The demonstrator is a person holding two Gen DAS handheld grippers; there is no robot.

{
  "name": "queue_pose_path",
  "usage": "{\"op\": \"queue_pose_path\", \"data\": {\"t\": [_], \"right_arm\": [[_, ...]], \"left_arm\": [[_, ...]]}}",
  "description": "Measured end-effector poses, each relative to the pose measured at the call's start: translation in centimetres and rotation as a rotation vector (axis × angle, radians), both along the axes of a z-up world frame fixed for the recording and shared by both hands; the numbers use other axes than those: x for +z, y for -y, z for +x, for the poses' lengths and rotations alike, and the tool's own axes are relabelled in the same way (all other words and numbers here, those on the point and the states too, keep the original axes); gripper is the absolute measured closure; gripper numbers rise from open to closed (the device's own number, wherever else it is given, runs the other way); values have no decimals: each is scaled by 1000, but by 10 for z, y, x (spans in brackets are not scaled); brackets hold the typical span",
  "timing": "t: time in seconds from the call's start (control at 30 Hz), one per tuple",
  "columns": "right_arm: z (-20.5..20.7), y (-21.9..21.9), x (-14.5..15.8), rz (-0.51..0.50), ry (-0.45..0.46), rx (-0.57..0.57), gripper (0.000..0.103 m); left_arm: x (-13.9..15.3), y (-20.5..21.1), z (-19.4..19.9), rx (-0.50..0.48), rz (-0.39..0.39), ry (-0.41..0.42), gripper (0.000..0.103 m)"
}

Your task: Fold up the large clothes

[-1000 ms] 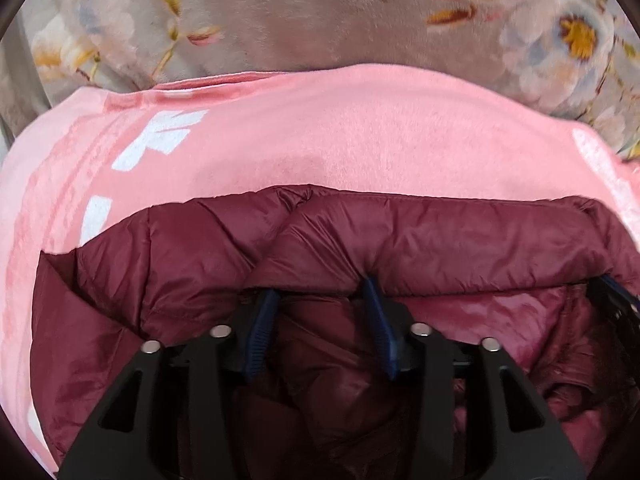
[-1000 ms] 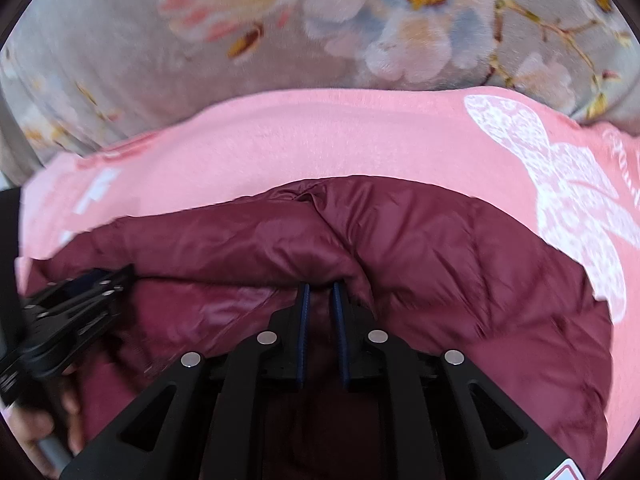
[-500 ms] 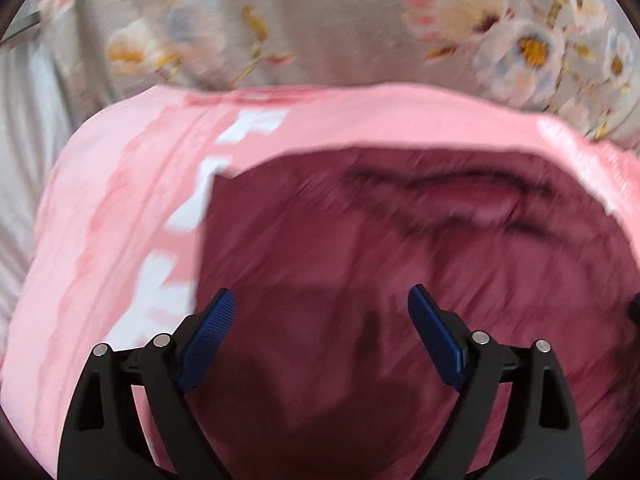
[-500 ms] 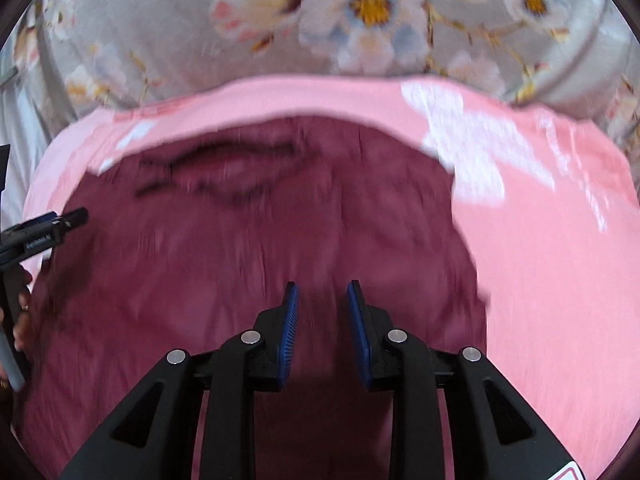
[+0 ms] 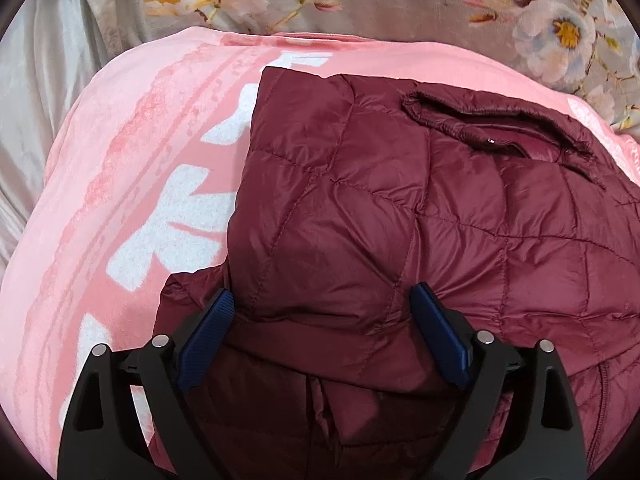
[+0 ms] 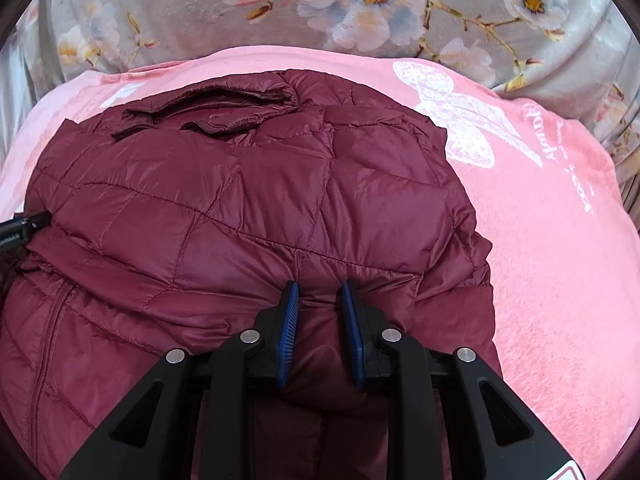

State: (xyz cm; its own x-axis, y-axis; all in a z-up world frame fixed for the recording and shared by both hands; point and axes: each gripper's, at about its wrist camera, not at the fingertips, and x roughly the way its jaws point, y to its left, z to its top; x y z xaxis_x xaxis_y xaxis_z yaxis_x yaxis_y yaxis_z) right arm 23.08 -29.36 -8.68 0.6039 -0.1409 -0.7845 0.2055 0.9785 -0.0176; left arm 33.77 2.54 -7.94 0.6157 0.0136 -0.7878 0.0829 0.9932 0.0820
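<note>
Jacket (image 5: 400, 208) lies folded ahead of both grippers, long axis crosswise. Left gripper (image 5: 324, 320) opening, empty; right gripper (image 6: 318, 300) closing, still pinching its fold.

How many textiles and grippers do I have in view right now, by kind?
Jacket: 1, maroon, quilted
Pink blanket: 1
Floral cover: 1
Grippers: 2, left gripper opening, nothing pinched; right gripper closing on a jacket fold
Total: 5
</note>
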Motion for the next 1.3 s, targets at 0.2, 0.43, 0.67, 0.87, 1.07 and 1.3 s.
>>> {"op": "queue_pose_path", "data": {"t": [0.2, 0.43, 0.67, 0.87, 1.07, 1.3], "right_arm": [[-15, 10, 11, 61, 23, -36, 79], [-173, 32, 41, 176, 48, -92, 46], [-290, 47, 8, 401, 12, -174, 44], [-290, 26, 7, 467, 44, -158, 52], [-293, 17, 23, 459, 104, -158, 99], [-352, 5, 88, 385, 257, -105, 101]], "left_arm": [[6, -6, -4, 3, -4, -11, 11], [38, -89, -98, -16, -226, -73, 11], [18, -176, -188, 77, -483, -167, 12], [15, -166, -213, 80, -543, -182, 37], [36, -156, -229, 56, -506, -155, 95], [110, -169, -300, -37, -537, -38, 98]]}}
